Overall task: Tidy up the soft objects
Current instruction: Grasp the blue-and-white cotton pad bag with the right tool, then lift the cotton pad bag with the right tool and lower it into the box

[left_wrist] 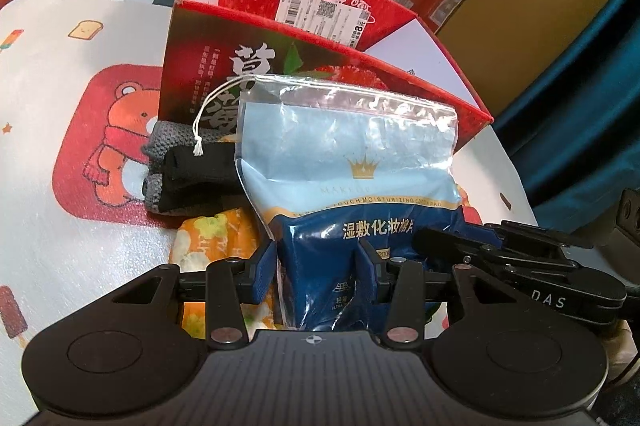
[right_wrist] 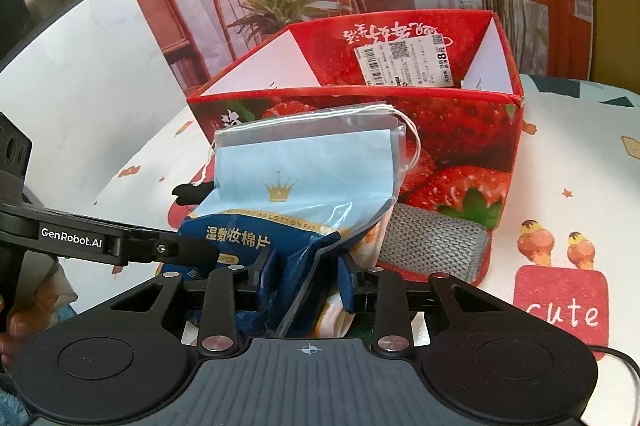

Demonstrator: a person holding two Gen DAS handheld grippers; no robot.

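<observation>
Both tools clamp the cotton-pad bag (left_wrist: 344, 162), centre frame, upright in front of the strawberry box (left_wrist: 320, 38): left tool (left_wrist: 320, 266), right tool (right_wrist: 306, 274). Lift both together, keep bag level, clear the box rim, then drop in.

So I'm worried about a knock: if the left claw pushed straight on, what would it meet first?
Apart from the cotton pad bag already between the left claw's fingers, probably the near wall of the red strawberry box behind it, though depth is unclear.
</observation>
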